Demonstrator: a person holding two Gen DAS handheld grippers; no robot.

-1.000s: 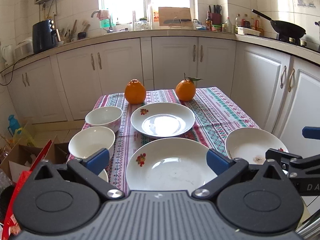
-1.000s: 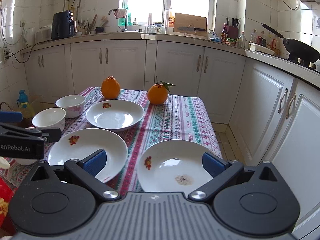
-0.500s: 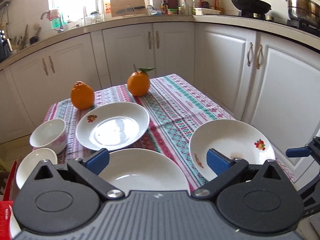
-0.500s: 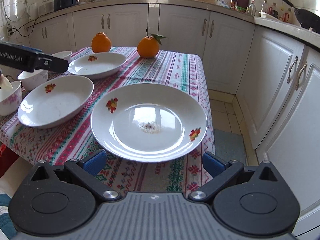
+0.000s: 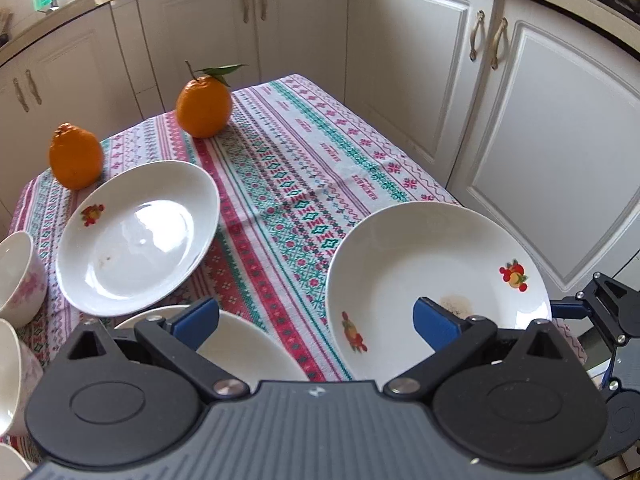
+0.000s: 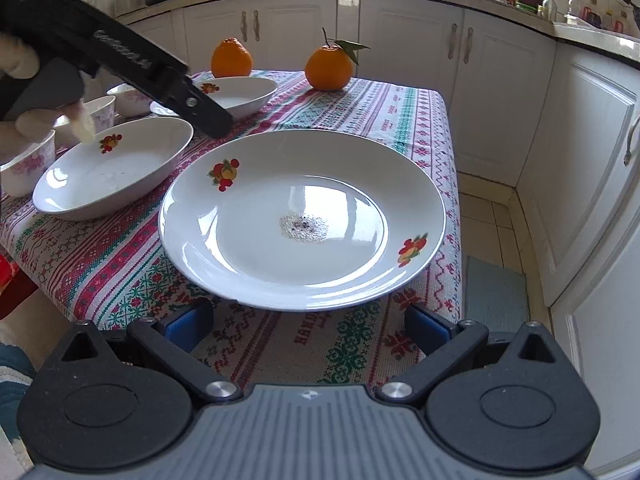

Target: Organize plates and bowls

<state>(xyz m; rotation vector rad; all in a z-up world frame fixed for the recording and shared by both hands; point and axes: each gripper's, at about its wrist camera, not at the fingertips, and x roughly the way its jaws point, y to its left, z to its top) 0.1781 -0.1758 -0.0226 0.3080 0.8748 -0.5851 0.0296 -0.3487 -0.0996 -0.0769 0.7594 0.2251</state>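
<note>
Three white fruit-print plates sit on a patterned tablecloth. The near right plate (image 6: 302,216) (image 5: 436,276) lies at the table's front right corner; my right gripper (image 6: 308,326) is open just below its near rim, jaws wide apart. My left gripper (image 5: 316,318) is open and empty, hovering between the near right plate and the near left plate (image 5: 240,344) (image 6: 114,166). The far plate (image 5: 138,236) (image 6: 244,94) lies behind. White floral bowls (image 5: 18,272) (image 6: 28,160) stand along the left edge.
Two oranges (image 5: 204,106) (image 5: 75,156) sit at the back of the table (image 5: 320,160). White kitchen cabinets (image 5: 540,160) run close along the right and back. The left gripper's body (image 6: 120,60) reaches over the plates in the right wrist view.
Both grippers have moved forward and down toward the near right plate. The left view has swung right; the right gripper has dropped to the plate's near rim.
</note>
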